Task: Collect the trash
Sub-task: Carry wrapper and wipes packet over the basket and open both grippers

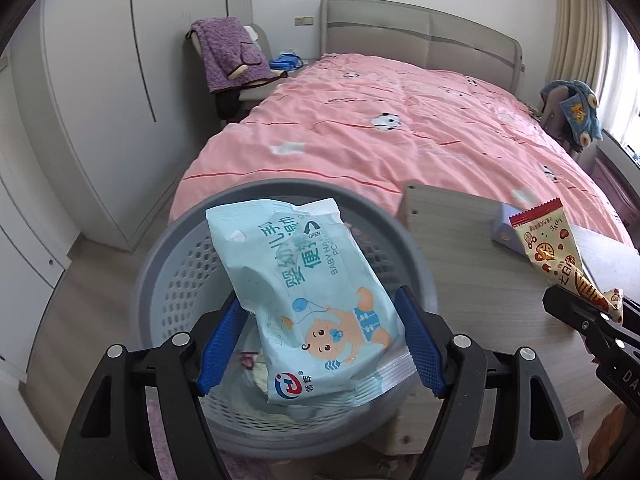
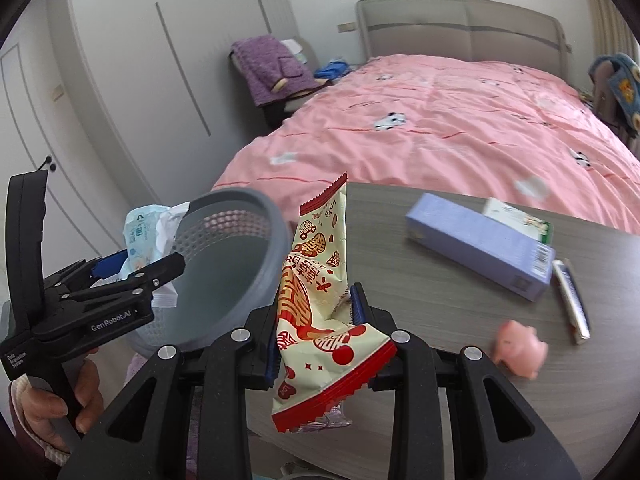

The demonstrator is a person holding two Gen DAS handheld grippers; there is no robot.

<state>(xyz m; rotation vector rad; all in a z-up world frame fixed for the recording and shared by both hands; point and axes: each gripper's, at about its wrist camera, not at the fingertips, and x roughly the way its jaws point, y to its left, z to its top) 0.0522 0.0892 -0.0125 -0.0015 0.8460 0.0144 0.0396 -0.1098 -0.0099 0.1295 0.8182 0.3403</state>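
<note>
Over the gray basket (image 1: 168,280), the left gripper (image 1: 320,336) holds a baby wipes pack (image 1: 308,300); at 3 o'clock, the right gripper (image 2: 316,332) pinches a snack wrapper (image 2: 320,300).

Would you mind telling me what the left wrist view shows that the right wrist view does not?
Only the left wrist view shows the printed front of the wipes pack and scraps at the basket's bottom. Only the right wrist view shows the pink pig toy, the tube, the green-and-white box and the hand holding the left gripper. Both show the grey basket, the snack wrapper, the purple box, the table and the bed.
</note>
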